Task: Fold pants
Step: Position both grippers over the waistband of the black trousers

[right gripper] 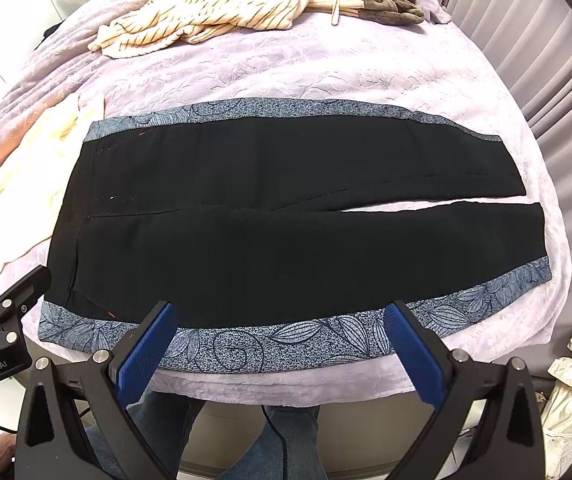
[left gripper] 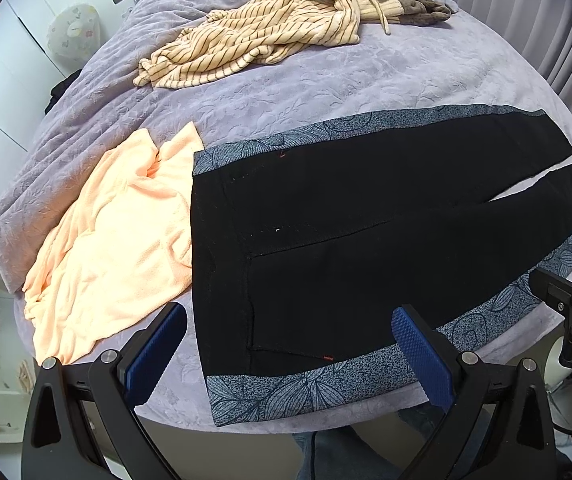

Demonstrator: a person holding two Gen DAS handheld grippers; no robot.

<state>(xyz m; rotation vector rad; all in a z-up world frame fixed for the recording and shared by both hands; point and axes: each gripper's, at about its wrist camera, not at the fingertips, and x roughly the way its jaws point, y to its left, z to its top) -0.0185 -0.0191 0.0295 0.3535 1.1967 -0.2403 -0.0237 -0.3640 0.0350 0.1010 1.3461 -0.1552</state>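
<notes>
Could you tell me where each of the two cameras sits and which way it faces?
Left wrist: sits on the left gripper at the bed's near edge by the waistband, facing across the pants and peach cloth; open blue fingers and the person's jeans show.
Right wrist: sits on the right gripper nearer the legs' middle, facing the pants squarely; open fingers and jeans show.
Shared: the pants, the lilac bedspread, the striped garment, and each sees the other gripper at its edge.

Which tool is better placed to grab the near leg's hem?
Probably right. The right tool hangs open over the black pants with blue floral side stripes, nearer the hems; the left tool, also open, sits at the waistband.
</notes>
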